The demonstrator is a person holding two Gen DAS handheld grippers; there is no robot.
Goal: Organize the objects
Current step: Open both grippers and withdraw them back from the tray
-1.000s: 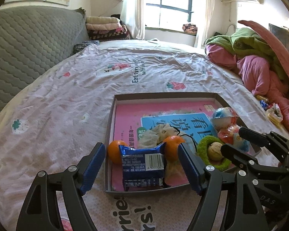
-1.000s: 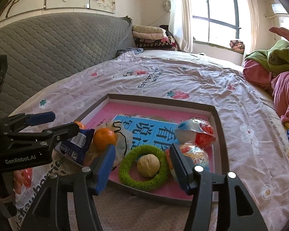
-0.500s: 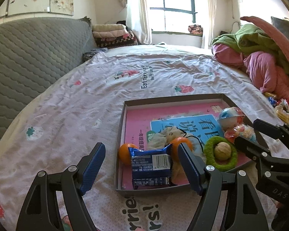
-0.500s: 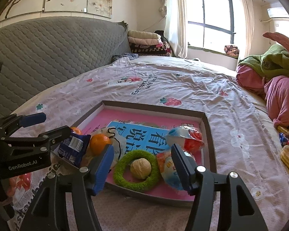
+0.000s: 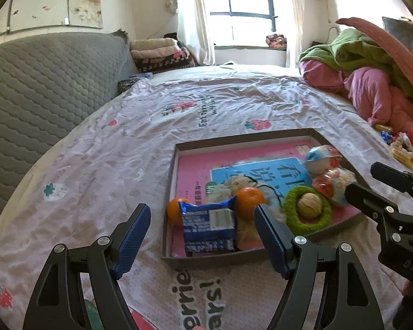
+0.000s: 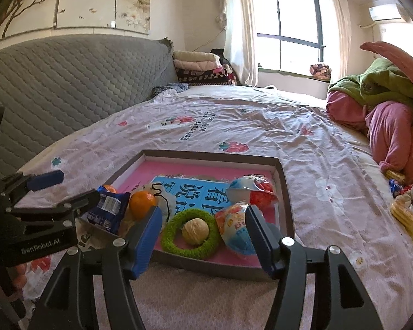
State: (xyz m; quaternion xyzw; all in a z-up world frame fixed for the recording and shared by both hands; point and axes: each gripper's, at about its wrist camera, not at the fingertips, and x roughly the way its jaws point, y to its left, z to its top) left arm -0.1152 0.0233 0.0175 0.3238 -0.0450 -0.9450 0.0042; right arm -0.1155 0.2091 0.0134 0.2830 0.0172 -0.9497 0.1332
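Oranges [image 5: 250, 198] two, snack balls [image 6: 235, 228] two, tray [image 6: 286, 192] one

1. This is a bedroom in a home: a wide bed [image 6: 261, 126] with a pale pink strawberry-print sheet fills the view.
2. A grey quilted padded headboard [image 6: 68, 82] runs along one side.
3. Folded blankets [image 6: 201, 66] are stacked in the corner.
4. A curtained window [image 6: 286, 24], a white wall-mounted air conditioner [image 6: 385, 12] and a heap of pink and green bedding [image 6: 385, 104] complete it.

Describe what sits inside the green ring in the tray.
A pale, walnut-like ball sits in the green ring, apart from both grippers. The tray floor under them is covered.
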